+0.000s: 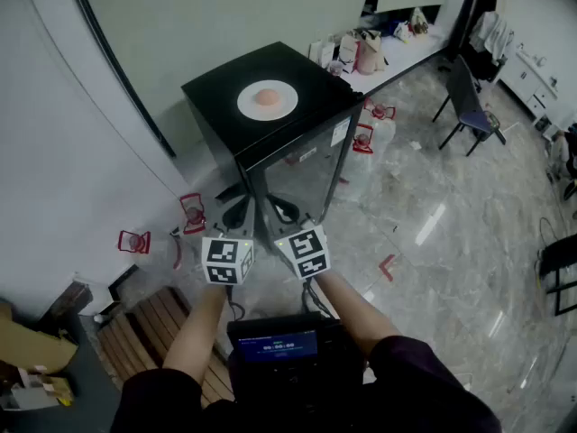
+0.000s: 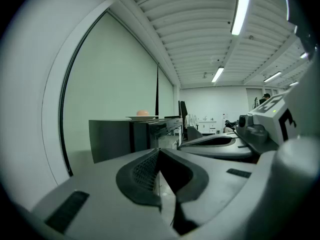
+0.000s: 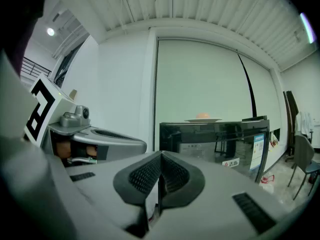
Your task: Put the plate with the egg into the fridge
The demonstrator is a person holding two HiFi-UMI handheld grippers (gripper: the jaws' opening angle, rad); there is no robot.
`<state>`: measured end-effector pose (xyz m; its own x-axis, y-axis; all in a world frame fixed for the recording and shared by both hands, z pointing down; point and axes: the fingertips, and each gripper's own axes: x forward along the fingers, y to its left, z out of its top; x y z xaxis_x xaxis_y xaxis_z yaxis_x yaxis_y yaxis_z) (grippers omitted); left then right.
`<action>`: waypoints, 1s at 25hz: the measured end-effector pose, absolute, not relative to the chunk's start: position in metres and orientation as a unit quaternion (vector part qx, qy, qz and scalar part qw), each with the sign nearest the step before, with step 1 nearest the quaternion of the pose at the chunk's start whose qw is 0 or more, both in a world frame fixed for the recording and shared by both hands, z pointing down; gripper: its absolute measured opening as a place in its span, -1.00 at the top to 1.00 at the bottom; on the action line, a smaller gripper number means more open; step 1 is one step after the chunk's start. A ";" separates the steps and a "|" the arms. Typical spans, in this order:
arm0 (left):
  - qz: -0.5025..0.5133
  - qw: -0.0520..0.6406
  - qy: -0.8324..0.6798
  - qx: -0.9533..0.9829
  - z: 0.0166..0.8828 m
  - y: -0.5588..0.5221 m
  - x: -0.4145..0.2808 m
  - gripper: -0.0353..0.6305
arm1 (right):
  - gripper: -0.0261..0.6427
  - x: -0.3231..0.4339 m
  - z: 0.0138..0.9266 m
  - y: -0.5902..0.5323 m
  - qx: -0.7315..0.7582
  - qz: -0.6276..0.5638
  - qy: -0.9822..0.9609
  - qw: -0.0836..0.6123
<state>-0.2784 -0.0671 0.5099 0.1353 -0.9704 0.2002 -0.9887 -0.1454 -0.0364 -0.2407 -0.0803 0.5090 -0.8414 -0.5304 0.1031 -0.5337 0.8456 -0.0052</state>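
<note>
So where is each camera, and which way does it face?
Head view: on the person's head, steeply down at fridge, plate and egg; arms, left gripper, right gripper show.
Left gripper view: on that gripper, along its shut jaws toward the fridge; right gripper alongside.
Right gripper view: the same, left gripper alongside.
Shared: plate on the fridge top.

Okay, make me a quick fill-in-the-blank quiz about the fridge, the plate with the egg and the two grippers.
1. The plate holding the egg sits on ___ of the black fridge.
2. The fridge's door is ___.
3. The left gripper and the right gripper both hold ___ between their shut jaws.
Missing words: top; closed; nothing.
</note>
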 end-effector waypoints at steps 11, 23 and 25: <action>0.086 0.055 -0.647 0.756 0.511 -0.062 -0.282 0.87 | 0.90 -0.239 0.508 -0.078 0.294 0.021 -0.954 0.051; 0.119 0.083 -0.629 0.764 0.554 -0.046 -0.324 0.87 | 0.89 -0.250 0.564 -0.069 0.365 0.069 -0.924 0.088; 0.120 0.084 -0.620 0.771 0.560 -0.045 -0.332 0.87 | 0.89 -0.255 0.578 -0.070 0.388 0.073 -0.913 0.099</action>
